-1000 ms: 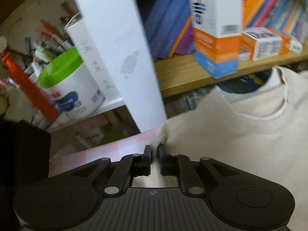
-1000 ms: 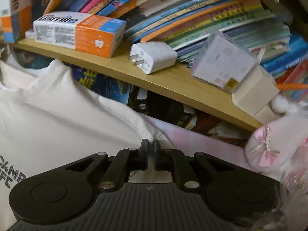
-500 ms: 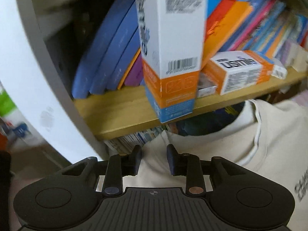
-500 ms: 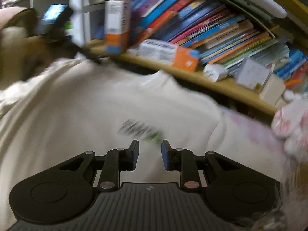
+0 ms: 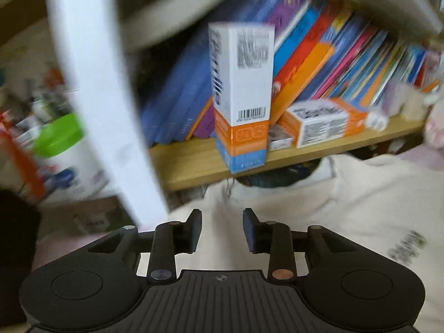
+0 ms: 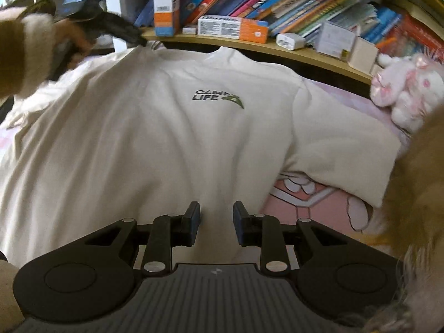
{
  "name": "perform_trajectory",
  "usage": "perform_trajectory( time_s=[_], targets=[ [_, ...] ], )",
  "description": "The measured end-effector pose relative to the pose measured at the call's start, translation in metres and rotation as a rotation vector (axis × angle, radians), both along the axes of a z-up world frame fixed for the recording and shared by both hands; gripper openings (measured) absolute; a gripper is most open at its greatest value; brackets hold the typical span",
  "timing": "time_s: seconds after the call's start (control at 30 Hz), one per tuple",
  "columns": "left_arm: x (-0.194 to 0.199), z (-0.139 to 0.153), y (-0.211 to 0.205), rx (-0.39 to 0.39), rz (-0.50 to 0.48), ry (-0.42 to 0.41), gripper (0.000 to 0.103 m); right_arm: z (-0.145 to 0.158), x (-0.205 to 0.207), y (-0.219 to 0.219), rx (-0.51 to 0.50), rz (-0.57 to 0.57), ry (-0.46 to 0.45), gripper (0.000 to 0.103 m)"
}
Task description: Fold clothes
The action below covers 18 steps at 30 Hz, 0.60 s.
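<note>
The shirt point(image 6: 172, 144) was soft matt cream cloth, the shelf point(image 5: 205, 163) smooth pale wood, the boxes point(image 5: 244, 94) glossy printed card, the toy point(image 6: 402, 88) fluffy plush, and the right gripper point(image 6: 216, 219) matt black ribbed plastic with small metal pins.

a t-shirt point(image 6: 172, 144) lies spread flat on the bed point(image 6: 327, 205), collar at the far side, under a shelf point(image 6: 277, 47). on the shelf stand books point(image 6: 277, 2), an upright box point(image 6: 166, 4) to the left, a lying box point(image 6: 233, 27) right of it, then a charger point(image 6: 290, 41). a plush toy point(image 6: 405, 91) sits far right on the bed.
</note>
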<state>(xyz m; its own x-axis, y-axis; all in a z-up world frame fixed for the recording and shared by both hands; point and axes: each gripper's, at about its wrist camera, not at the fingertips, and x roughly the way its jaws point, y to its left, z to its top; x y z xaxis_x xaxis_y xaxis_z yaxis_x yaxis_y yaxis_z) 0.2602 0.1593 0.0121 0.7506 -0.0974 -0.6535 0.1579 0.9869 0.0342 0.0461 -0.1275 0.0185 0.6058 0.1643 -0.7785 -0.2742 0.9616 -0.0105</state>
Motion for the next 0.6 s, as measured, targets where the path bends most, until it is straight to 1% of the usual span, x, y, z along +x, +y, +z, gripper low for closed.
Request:
perform_trajectory(
  time_s=[0.07,0.13,0.23,0.3,0.33,0.37,0.43,0.5,0.57,0.6],
  targets=[
    [-0.046,0.007,0.009,-0.046,0.032,-0.011,0.033,0.003,-0.010,-0.010,0.019,-0.008,-0.005,0.024],
    [-0.103,0.012,0.025,-0.072,0.067,-0.007,0.033,0.006,-0.021,-0.021,0.043,-0.014,-0.007,0.024],
    [-0.190,0.013,0.041,-0.077,0.138,0.021,0.033,0.007,-0.039,-0.036,0.094,-0.017,-0.001,0.024],
    [-0.249,0.013,0.048,-0.081,0.214,0.036,0.033,0.008,-0.054,-0.042,0.129,-0.005,0.006,0.024],
    [-0.278,0.014,0.052,-0.087,0.254,0.041,0.035,0.008,-0.062,-0.042,0.147,0.010,0.011,0.024],
    [-0.301,0.014,0.054,-0.092,0.296,0.039,0.043,0.007,-0.070,-0.043,0.165,0.026,0.016,0.024],
    [-0.345,0.013,0.056,-0.096,0.375,0.039,0.052,0.006,-0.086,-0.044,0.202,0.058,0.026,0.025],
    [-0.386,0.011,0.054,-0.097,0.446,0.043,0.052,0.000,-0.102,-0.040,0.223,0.097,0.047,0.026],
    [-0.412,0.007,0.055,-0.116,0.475,0.069,0.052,-0.004,-0.117,-0.035,0.242,0.129,0.070,0.026],
    [-0.421,0.004,0.053,-0.116,0.474,0.084,0.052,-0.006,-0.124,-0.033,0.252,0.142,0.080,0.026]
  ],
)
